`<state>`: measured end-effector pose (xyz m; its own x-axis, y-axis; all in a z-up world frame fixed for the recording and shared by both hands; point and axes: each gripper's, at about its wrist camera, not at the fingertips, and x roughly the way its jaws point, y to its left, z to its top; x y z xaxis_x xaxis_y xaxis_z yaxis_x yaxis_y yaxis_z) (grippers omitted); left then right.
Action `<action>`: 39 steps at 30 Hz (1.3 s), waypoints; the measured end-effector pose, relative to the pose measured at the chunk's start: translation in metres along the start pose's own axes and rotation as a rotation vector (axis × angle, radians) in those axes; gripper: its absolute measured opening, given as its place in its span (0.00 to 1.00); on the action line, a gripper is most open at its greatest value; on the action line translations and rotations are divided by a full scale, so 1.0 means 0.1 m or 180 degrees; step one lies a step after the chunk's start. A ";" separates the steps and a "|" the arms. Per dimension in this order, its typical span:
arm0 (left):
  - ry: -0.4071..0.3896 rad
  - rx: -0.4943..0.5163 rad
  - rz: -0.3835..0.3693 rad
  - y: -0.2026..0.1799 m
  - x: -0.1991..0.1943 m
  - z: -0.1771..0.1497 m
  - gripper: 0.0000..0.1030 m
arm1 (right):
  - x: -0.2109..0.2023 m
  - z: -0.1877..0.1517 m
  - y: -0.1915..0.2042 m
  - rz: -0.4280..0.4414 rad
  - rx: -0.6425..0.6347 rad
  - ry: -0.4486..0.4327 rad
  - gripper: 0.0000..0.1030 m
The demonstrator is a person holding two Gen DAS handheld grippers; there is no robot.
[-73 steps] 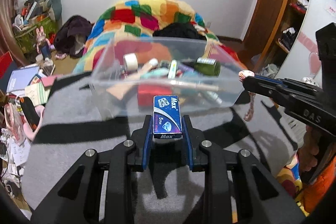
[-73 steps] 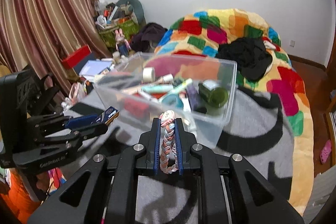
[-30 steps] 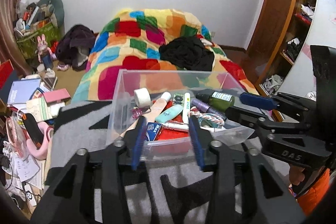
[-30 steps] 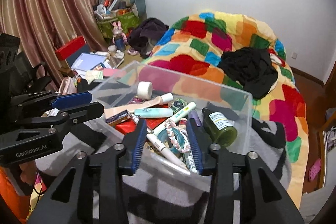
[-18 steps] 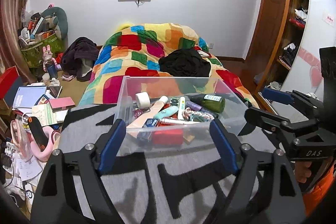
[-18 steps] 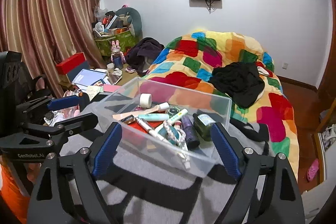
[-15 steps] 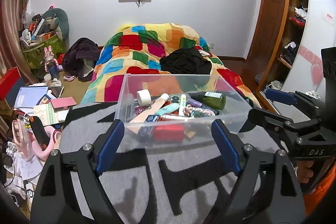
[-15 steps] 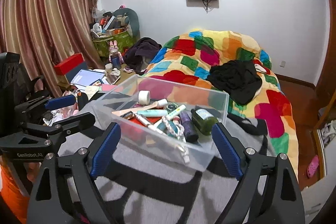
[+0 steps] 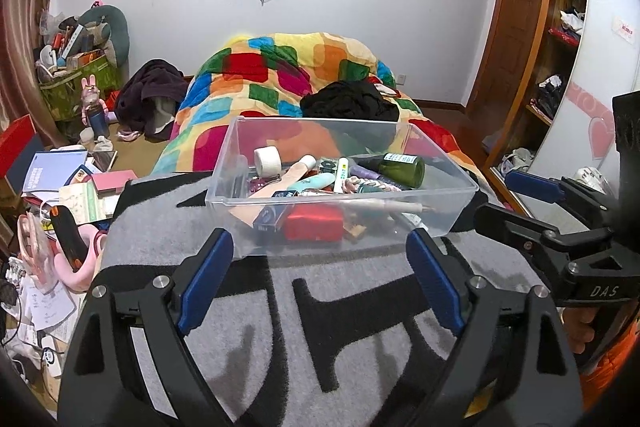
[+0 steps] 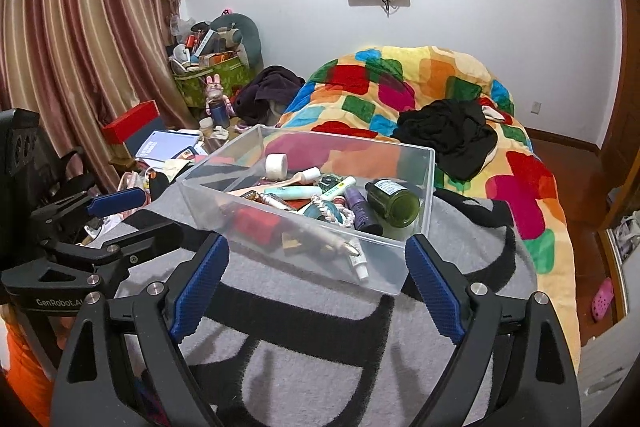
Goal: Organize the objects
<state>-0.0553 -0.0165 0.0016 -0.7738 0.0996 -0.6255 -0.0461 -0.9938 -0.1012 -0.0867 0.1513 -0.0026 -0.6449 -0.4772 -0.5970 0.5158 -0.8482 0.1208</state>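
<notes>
A clear plastic bin (image 9: 240, 205) stands on a grey and black blanket (image 9: 320, 291). It also shows in the right wrist view (image 10: 416, 247). It holds several small items: a blue Max box (image 9: 269, 217), a braided cord (image 10: 326, 207), a green bottle (image 10: 394, 202), a white tape roll (image 9: 267, 161). My left gripper (image 9: 318, 279) is open and empty, a little back from the bin's near wall. My right gripper (image 10: 316, 277) is open and empty, also short of the bin. Each gripper shows in the other's view, left gripper (image 10: 104, 223) and right gripper (image 9: 532, 203).
A bed with a colourful patchwork quilt (image 9: 280, 75) and black clothes (image 9: 352, 103) lies behind the bin. Books, papers and boxes (image 9: 60, 179) clutter the floor at the left. A wooden wardrobe (image 9: 536, 47) stands at the right. Curtains (image 10: 80, 47) hang at the left.
Both grippers released their items into the bin, the Max box from the left and the braided cord from the right. Both then opened wide and drew back from the bin.
</notes>
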 end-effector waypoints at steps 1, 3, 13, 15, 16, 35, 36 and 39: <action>0.0002 0.0001 0.0003 0.00 0.00 0.00 0.86 | 0.01 0.00 0.00 0.0001 0.0002 0.0007 0.86; 0.0003 0.0003 0.0002 -0.01 0.01 0.00 0.86 | 0.02 -0.02 0.00 0.0007 0.0011 0.0012 0.86; 0.0012 -0.0007 -0.0005 -0.02 0.03 0.00 0.86 | 0.05 -0.04 -0.01 0.0041 0.0040 0.0031 0.86; 0.0013 -0.0006 -0.0008 -0.02 0.03 0.00 0.86 | 0.05 -0.04 -0.01 0.0042 0.0039 0.0032 0.86; 0.0013 -0.0007 -0.0007 -0.02 0.03 0.00 0.86 | 0.05 -0.04 0.00 0.0043 0.0040 0.0032 0.86; 0.0020 -0.0014 -0.0044 -0.04 0.05 -0.03 0.88 | 0.04 -0.04 0.00 0.0045 0.0045 0.0029 0.87; 0.0019 -0.0015 -0.0048 -0.05 0.05 -0.03 0.89 | 0.05 -0.04 0.00 0.0045 0.0045 0.0029 0.87; 0.0020 -0.0017 -0.0053 -0.05 0.05 -0.03 0.90 | 0.04 -0.04 0.00 0.0046 0.0049 0.0028 0.87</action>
<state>-0.0567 -0.0110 -0.0036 -0.7689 0.1164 -0.6287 -0.0554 -0.9917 -0.1159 -0.0871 0.1499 -0.0085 -0.6324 -0.4875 -0.6020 0.5163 -0.8446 0.1417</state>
